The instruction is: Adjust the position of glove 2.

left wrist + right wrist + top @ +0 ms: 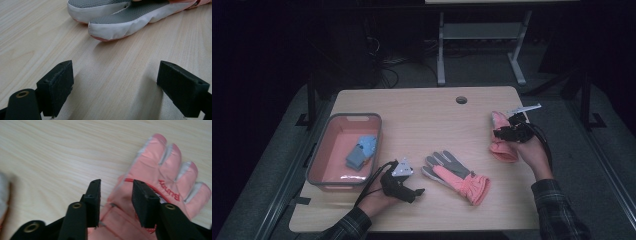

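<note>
A grey and pink glove (pixel 455 178) lies palm up in the middle front of the table. Its white-edged fingertips (pixel 112 30) lie just ahead of my left gripper (pixel 115 87). The left gripper (pixel 416 181) is low over the wood, wide open and empty. A second pink glove (pixel 503 146) lies back up at the right. In the right gripper view its pink fingers (pixel 165 170) spread out past my right gripper (pixel 116 192). The right gripper (pixel 501 133) hovers over that glove's palm with its jaws partly open, and glove fabric shows below the gap.
A grey-rimmed pink bin (pixel 354 116) stands at the left of the table with blue folded items (pixel 362 150) inside. A cable hole (pixel 461 100) sits near the far edge. A desk frame (pixel 482 35) stands beyond the table.
</note>
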Demonstrator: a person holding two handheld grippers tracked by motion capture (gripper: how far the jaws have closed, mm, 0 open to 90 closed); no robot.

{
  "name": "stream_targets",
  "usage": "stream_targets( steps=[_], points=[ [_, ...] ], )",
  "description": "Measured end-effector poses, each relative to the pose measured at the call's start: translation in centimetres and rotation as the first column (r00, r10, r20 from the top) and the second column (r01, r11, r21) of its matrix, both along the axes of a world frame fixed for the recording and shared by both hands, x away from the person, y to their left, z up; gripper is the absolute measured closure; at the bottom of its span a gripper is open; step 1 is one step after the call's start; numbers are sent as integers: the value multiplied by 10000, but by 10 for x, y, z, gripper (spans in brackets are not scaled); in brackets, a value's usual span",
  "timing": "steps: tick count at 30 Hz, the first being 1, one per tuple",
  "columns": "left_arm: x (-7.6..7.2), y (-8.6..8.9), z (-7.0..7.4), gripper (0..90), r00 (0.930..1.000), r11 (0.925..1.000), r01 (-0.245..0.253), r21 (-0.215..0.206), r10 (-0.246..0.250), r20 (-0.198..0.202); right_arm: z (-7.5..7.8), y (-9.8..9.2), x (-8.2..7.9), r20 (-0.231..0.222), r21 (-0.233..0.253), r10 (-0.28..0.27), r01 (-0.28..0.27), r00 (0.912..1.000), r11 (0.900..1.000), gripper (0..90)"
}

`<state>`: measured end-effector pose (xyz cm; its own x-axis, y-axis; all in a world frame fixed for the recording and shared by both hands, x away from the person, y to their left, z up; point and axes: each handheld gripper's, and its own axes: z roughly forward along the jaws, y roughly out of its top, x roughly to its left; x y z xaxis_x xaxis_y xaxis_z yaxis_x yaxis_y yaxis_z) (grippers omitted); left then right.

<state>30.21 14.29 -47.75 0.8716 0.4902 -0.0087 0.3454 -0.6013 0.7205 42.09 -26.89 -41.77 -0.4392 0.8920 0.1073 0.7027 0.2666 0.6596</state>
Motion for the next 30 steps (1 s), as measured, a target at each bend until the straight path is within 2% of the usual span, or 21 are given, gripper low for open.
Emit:
stream_targets(
  steps=[3, 6, 11, 15, 18, 24, 30],
  points=[
    [0, 0, 0, 131, 10000, 10000, -1, 5, 1, 0, -7, -2, 5, -113, -122, -190, 189, 9998, 9997, 533],
    [0, 0, 0, 131, 10000, 10000, -13, 3, 13, 0, -14, -1, 8, -295, -264, -341, 333, 9990, 9991, 543],
    [0, 0, 0, 131, 10000, 10000, -12, 12, 12, -3, -19, -4, 9, -351, -145, -329, 324, 9988, 9994, 746],
    [0, 0, 0, 131, 10000, 10000, -14, 9, 14, -1, -18, -6, 8, -183, -7, -202, 202, 9996, 9998, 888],
    [0, 0, 0, 131, 10000, 10000, -15, 4, 15, -1, -17, -8, 7, -69, 40, -108, 108, 9999, 9999, 900],
    [0, 0, 0, 131, 10000, 10000, -17, 5, 17, -2, -14, -6, 4, -153, 187, 112, -110, 9998, 9998, 900],
    [0, 0, 0, 131, 10000, 10000, -15, 6, 15, 0, -9, 7, 0, -21, 197, 856, -855, 9963, 9961, 900]
  ],
)
